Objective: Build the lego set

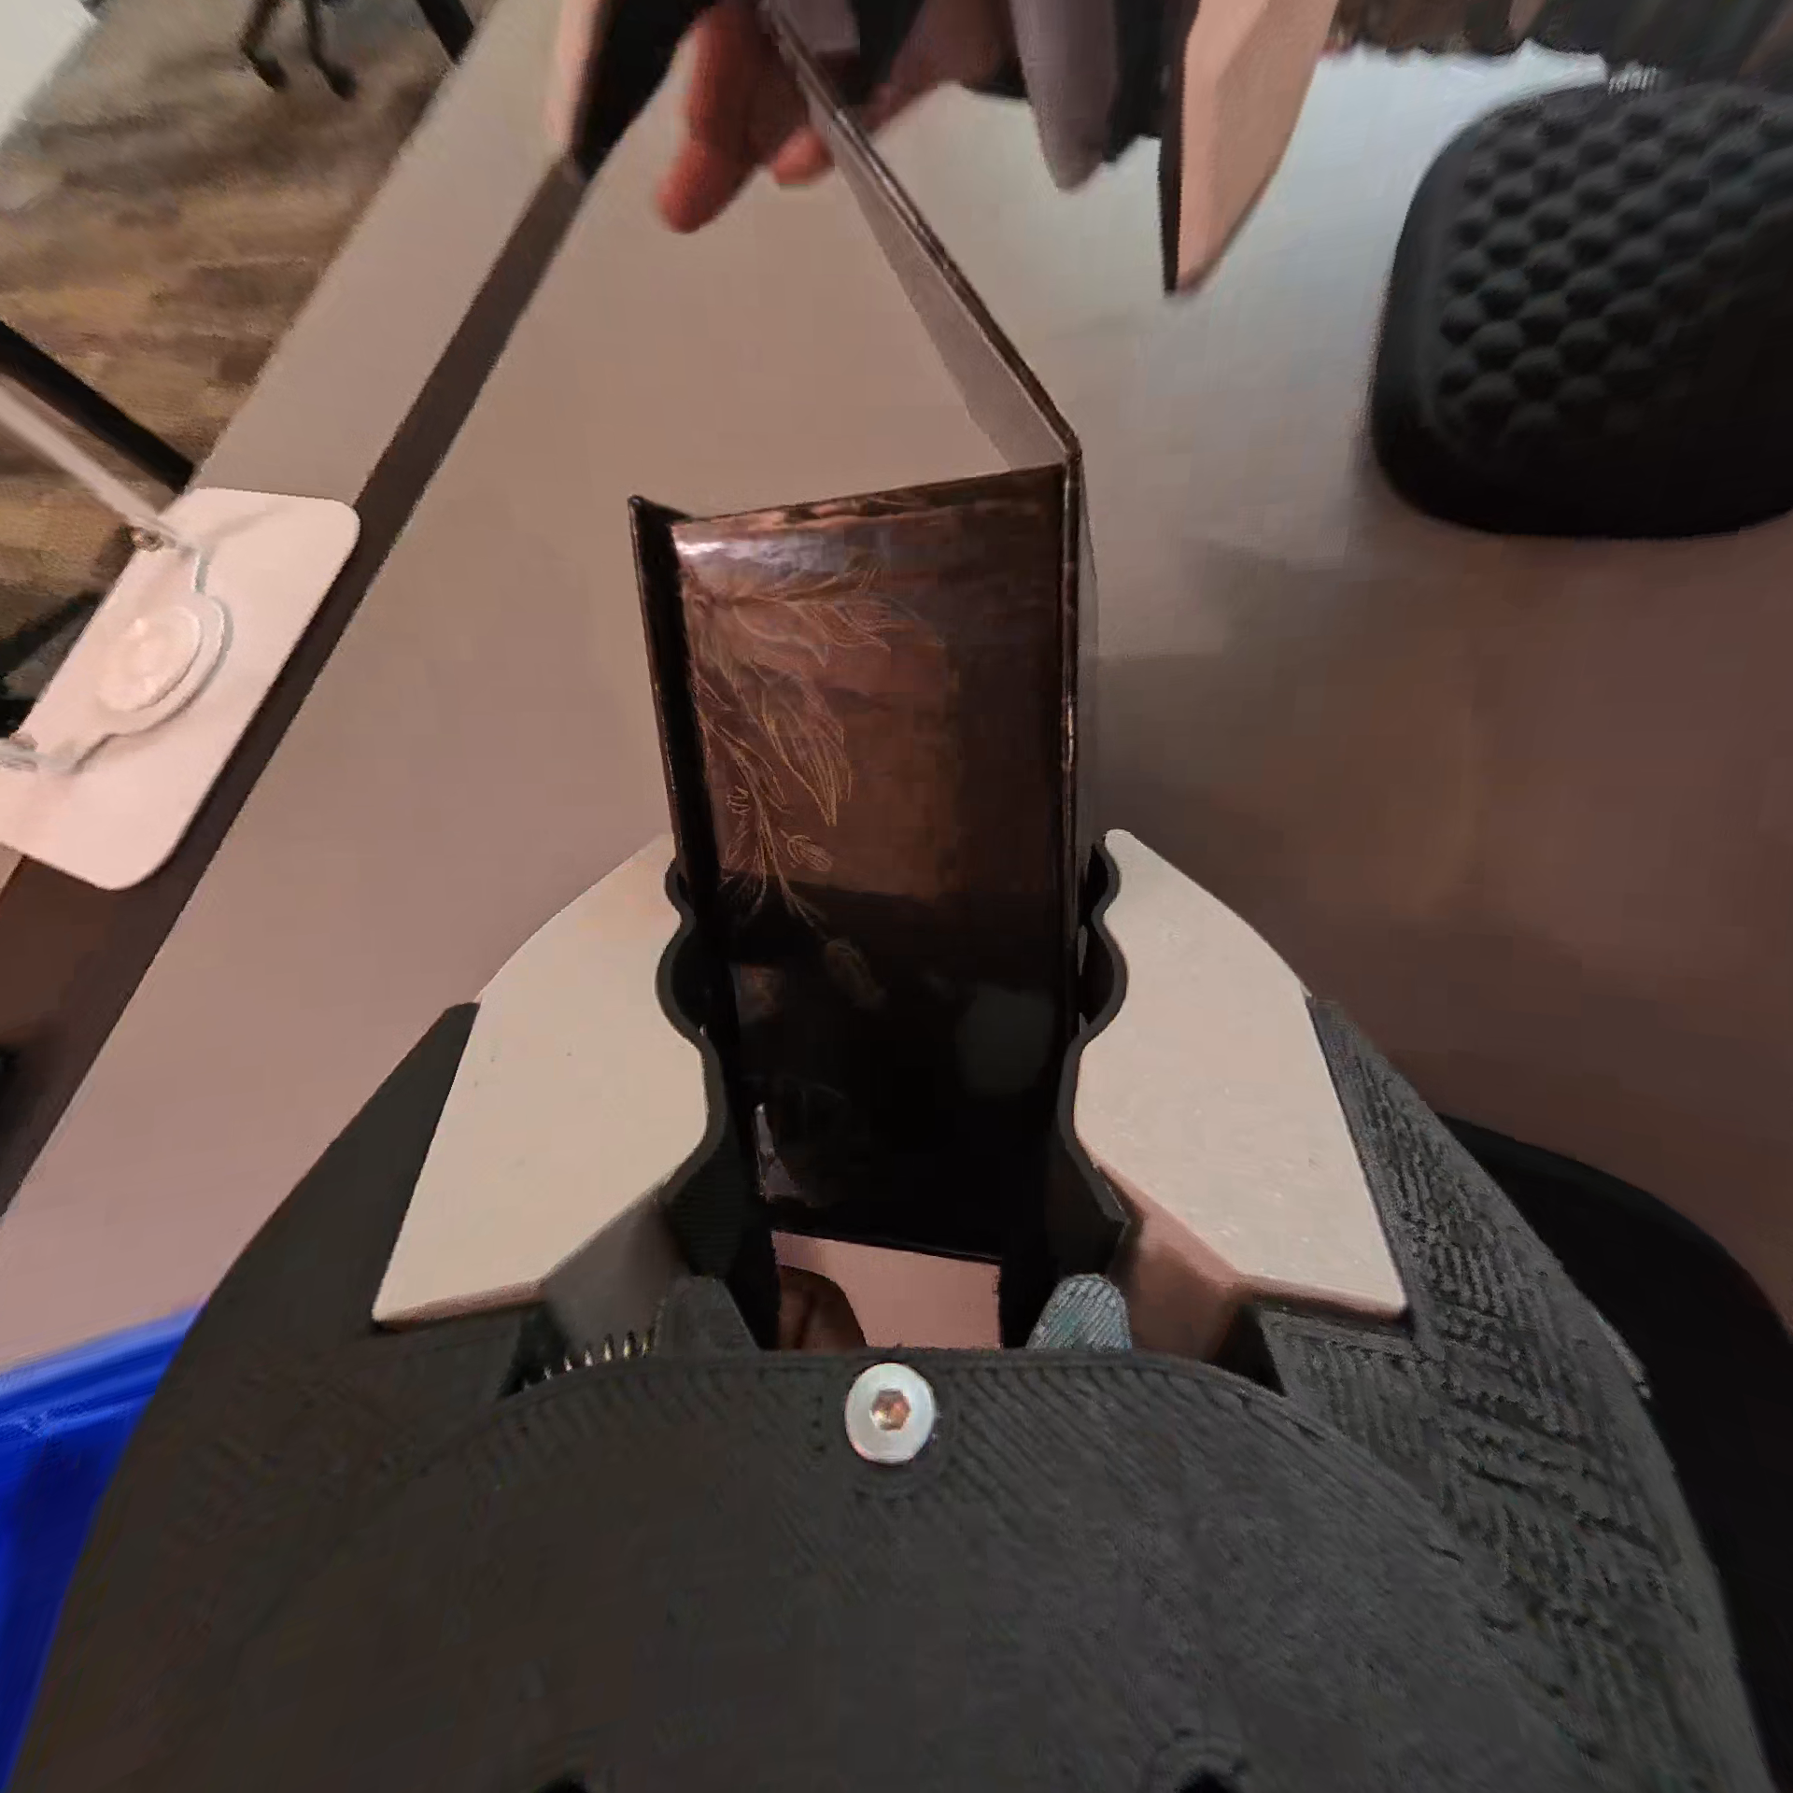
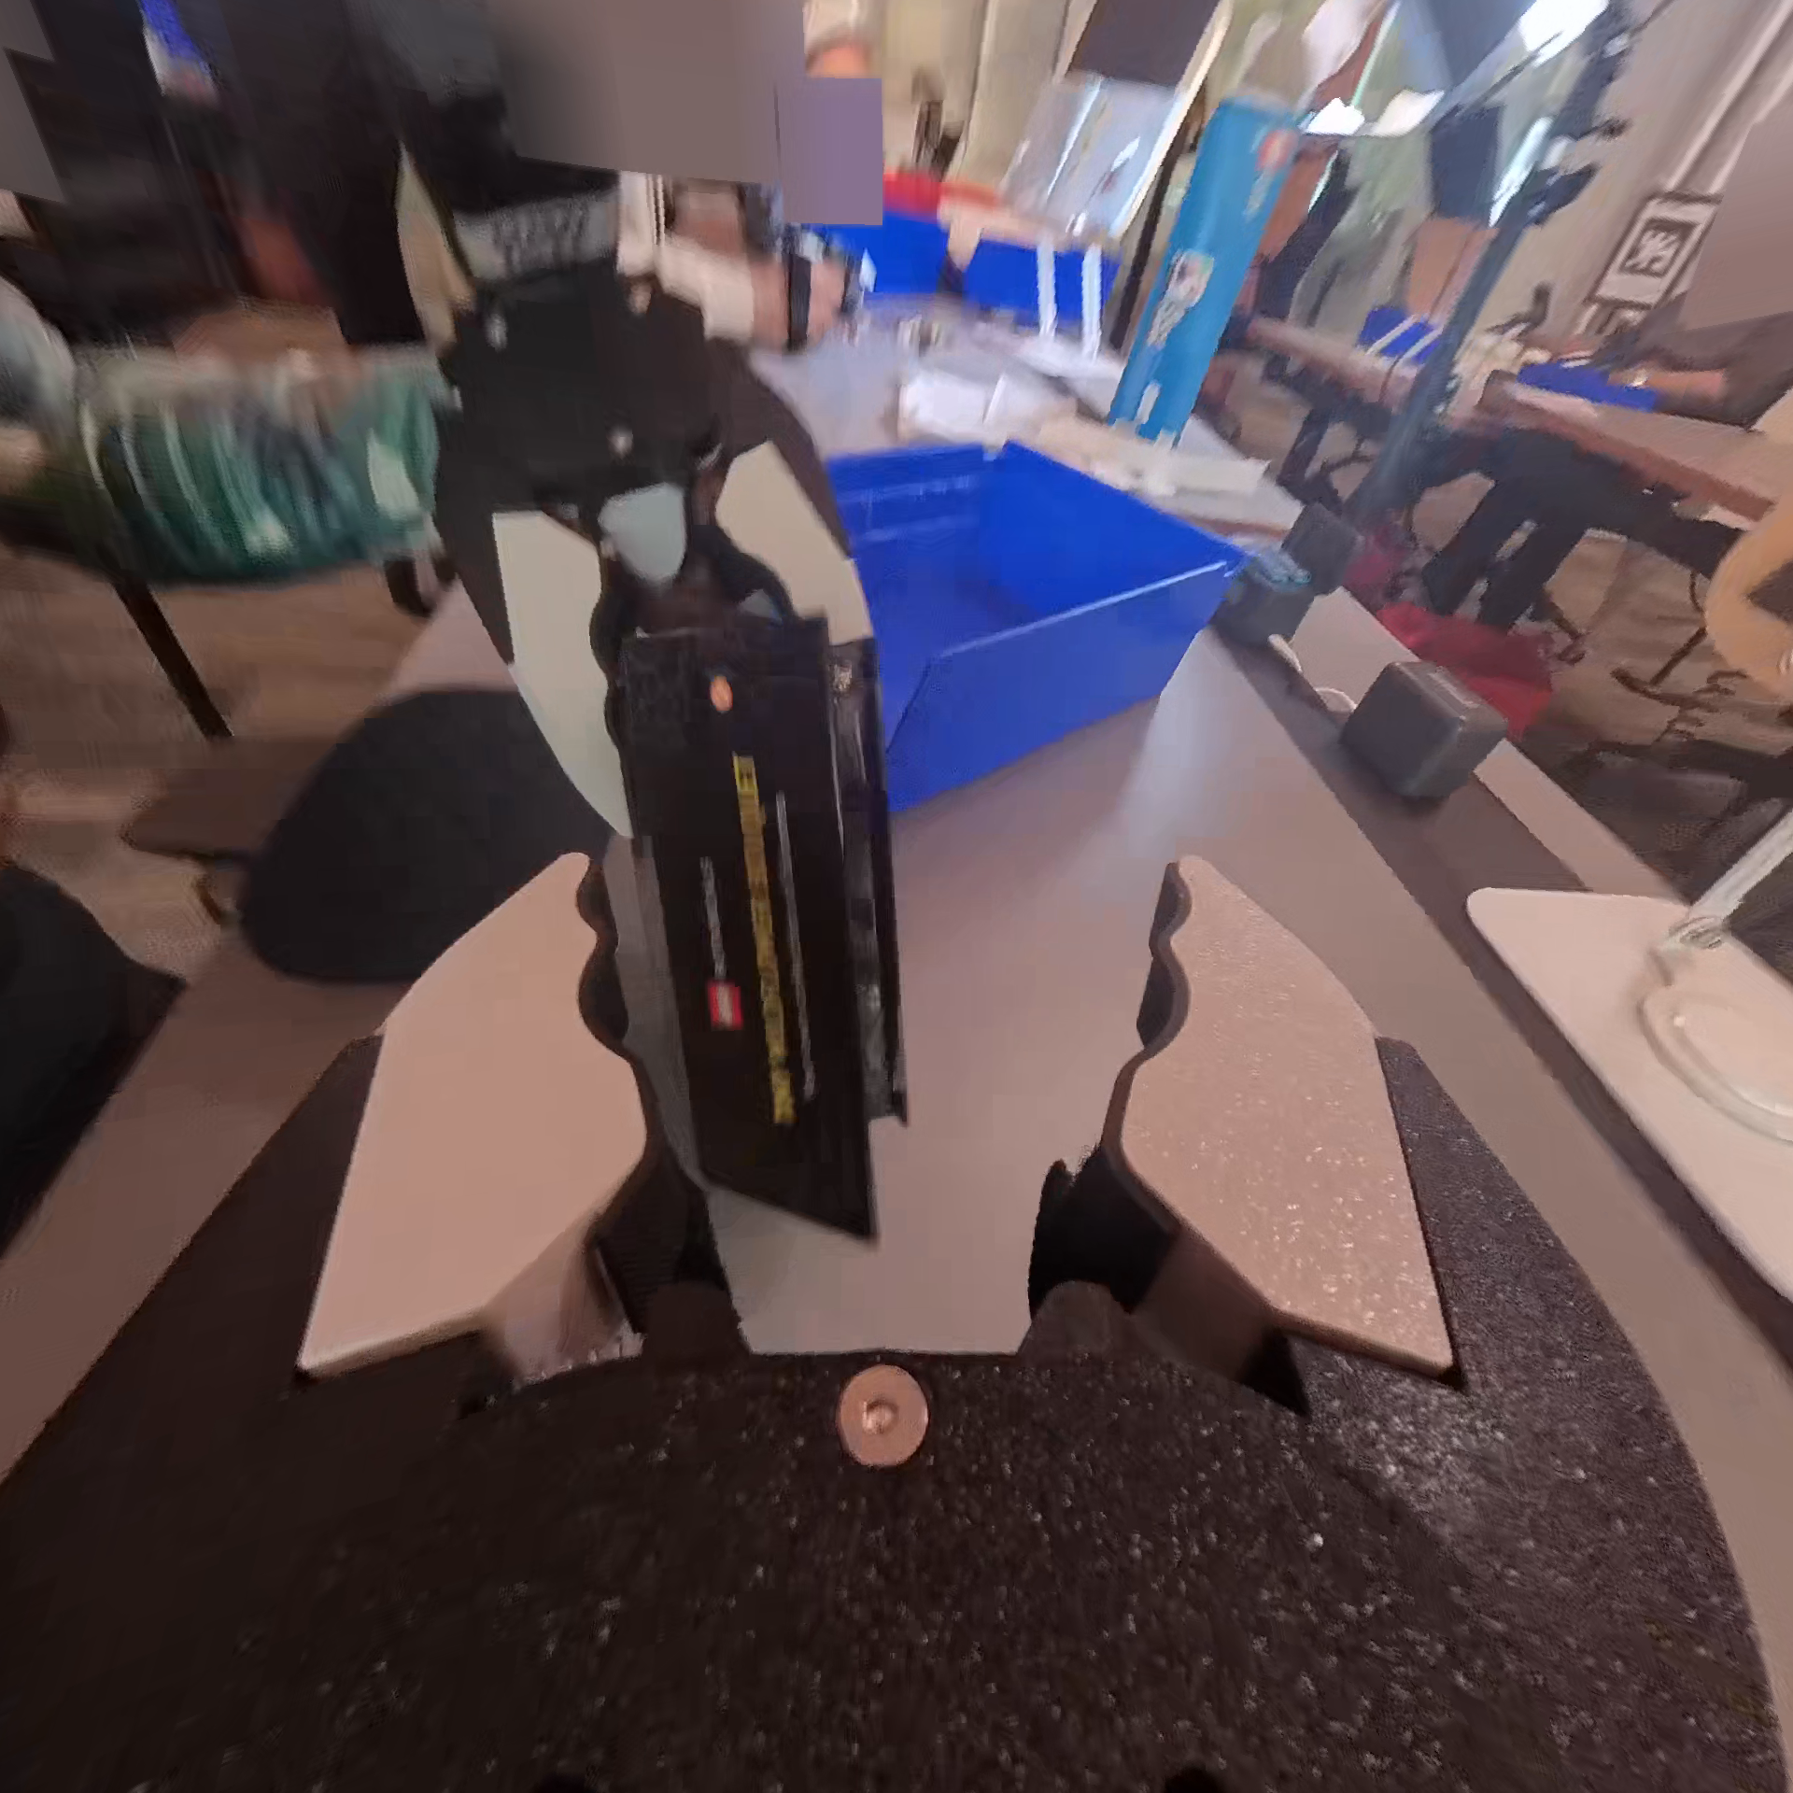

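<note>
Left gripper [image 1: 888, 980] clamps one dark lego box [image 1: 873, 776] above the table [image 1: 1358, 776], end flap [image 1: 931, 291] swung open, presumably held steady for emptying. Right gripper [image 2: 873, 1019] is spread and empty just beside the box, likely about to reach in. One blue bin [image 2: 1019, 621] waits behind.

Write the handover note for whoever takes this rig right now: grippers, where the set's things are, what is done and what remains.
Left gripper: shut on the dark Lego box, held above the table; its end flap hangs open.
Right gripper: open, empty, the box's end between its fingers, untouched.
Blue bin: behind the box on the table, looks empty.
Done: box picked up and opened.
Left: empty the box, then the whole build; no loose bricks visible.
</note>
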A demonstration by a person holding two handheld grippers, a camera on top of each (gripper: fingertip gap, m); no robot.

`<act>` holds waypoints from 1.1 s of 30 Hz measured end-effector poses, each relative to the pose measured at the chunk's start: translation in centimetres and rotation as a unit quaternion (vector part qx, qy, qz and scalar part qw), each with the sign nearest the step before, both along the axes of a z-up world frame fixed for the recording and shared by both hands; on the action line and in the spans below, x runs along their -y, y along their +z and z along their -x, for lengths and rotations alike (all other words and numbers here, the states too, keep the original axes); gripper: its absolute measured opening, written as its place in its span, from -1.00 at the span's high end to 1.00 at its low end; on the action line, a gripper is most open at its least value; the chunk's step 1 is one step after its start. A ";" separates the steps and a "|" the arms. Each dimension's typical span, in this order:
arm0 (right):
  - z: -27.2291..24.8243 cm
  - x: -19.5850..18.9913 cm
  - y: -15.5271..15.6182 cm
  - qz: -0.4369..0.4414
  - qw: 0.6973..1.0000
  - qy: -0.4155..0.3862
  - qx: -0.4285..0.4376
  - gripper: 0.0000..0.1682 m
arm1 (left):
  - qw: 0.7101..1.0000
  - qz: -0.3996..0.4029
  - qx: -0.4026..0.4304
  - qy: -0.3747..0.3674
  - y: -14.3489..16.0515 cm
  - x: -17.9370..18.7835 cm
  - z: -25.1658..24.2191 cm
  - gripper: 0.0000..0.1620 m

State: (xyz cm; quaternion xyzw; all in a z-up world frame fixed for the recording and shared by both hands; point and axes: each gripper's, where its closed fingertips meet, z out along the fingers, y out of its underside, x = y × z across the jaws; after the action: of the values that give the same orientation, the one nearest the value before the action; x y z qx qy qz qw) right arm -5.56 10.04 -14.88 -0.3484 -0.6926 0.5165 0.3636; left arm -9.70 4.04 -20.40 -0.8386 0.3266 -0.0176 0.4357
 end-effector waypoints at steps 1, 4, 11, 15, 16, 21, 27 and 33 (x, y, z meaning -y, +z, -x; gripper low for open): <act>-0.6 -0.4 -0.2 0.042 0.999 -0.001 -0.008 -0.25 | 1.000 -0.019 0.016 0.008 0.0 0.5 0.4 0.07; -1.8 -0.6 -3.4 0.131 0.991 0.001 0.006 -0.23 | 0.996 -0.069 0.058 0.030 -0.1 1.7 1.3 0.06; 0.5 4.1 -8.4 0.072 0.995 0.047 0.050 -0.05 | 0.983 -0.129 0.128 0.040 -1.3 3.2 1.3 0.06; 2.0 4.7 -7.6 0.056 0.996 0.058 0.031 0.10 | 0.982 -0.103 0.151 0.055 -2.9 3.0 1.1 0.06; 1.9 4.5 -7.4 0.043 0.997 0.056 0.028 0.10 | 0.983 -0.091 0.151 0.057 -3.6 2.9 1.1 0.07; 0.4 2.9 -7.7 -0.027 0.997 0.028 0.062 0.11 | 0.990 -0.064 0.115 0.042 -5.1 1.5 0.2 0.09; -1.9 1.1 -8.1 -0.008 0.995 -0.002 0.104 0.11 | 0.990 0.000 0.143 0.015 -7.5 -0.5 -2.2 0.09; -2.3 0.9 -7.9 0.004 0.996 -0.006 0.090 0.10 | 0.988 0.001 0.156 -0.005 -7.2 -1.0 -2.8 -0.05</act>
State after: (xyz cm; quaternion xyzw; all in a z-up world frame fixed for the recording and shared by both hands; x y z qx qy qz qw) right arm -3.26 9.14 -22.82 -0.3993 -0.7185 0.4832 0.3014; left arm -6.86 5.03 -27.62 -0.8244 0.2592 -0.1504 0.4802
